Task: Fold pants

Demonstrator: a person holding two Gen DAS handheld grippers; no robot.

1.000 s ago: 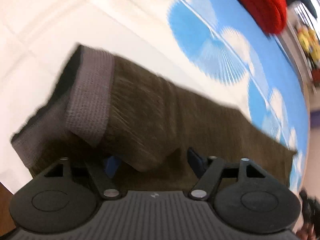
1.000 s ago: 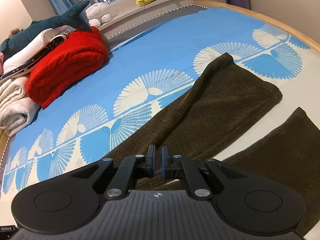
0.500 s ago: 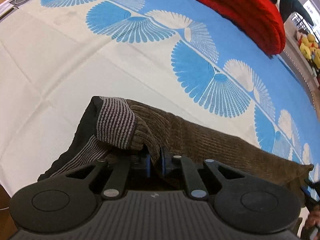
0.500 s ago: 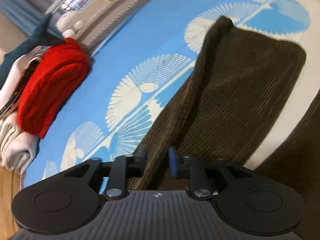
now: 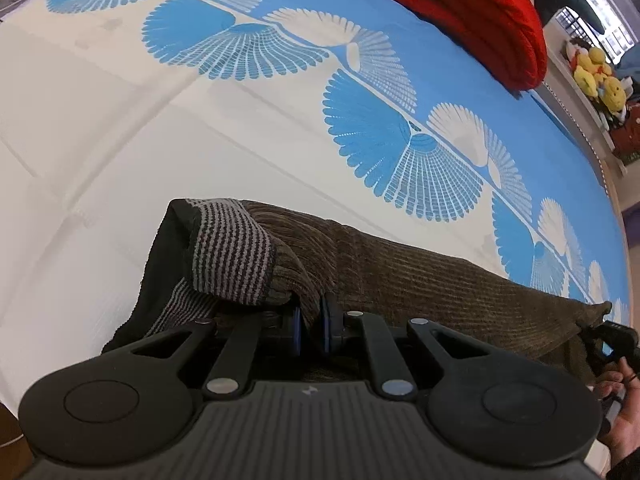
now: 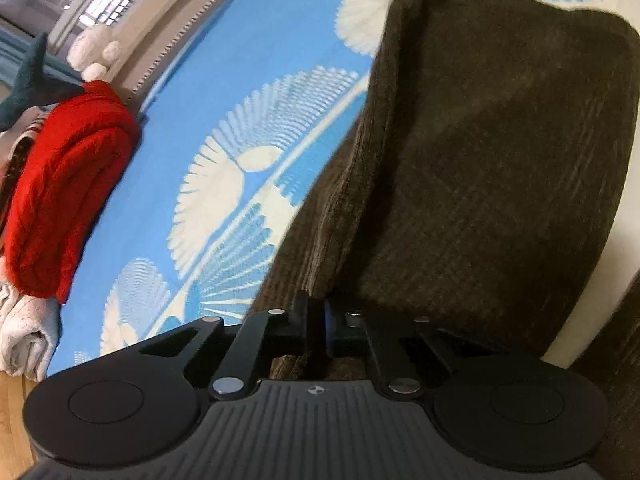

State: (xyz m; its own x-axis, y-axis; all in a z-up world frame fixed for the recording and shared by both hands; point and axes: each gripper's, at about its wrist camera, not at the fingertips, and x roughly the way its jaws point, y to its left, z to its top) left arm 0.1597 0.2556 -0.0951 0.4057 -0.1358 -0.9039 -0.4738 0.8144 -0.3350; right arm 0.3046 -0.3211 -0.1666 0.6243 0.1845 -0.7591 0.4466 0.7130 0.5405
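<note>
Dark brown corduroy pants [image 5: 420, 280] lie on the blue and white bed cover [image 5: 200, 128]. Their grey striped waistband [image 5: 232, 252] is folded over near my left gripper [image 5: 310, 330], which is shut on the fabric just beside the waistband. In the right wrist view a pant leg [image 6: 480, 160] stretches away from my right gripper [image 6: 316, 320], which is shut on the leg's edge. The right gripper also shows at the far right of the left wrist view [image 5: 612, 340], at the pants' other end.
A folded red blanket [image 5: 472, 12] lies at the far side of the bed, also in the right wrist view [image 6: 64, 192]. White towels [image 6: 24, 332] lie beside it. Plush toys [image 5: 600, 76] sit on a ledge past the bed.
My left gripper closed on the pants by the waistband and lifted slightly. My right gripper opened, moved down onto the leg's edge and closed on it.
</note>
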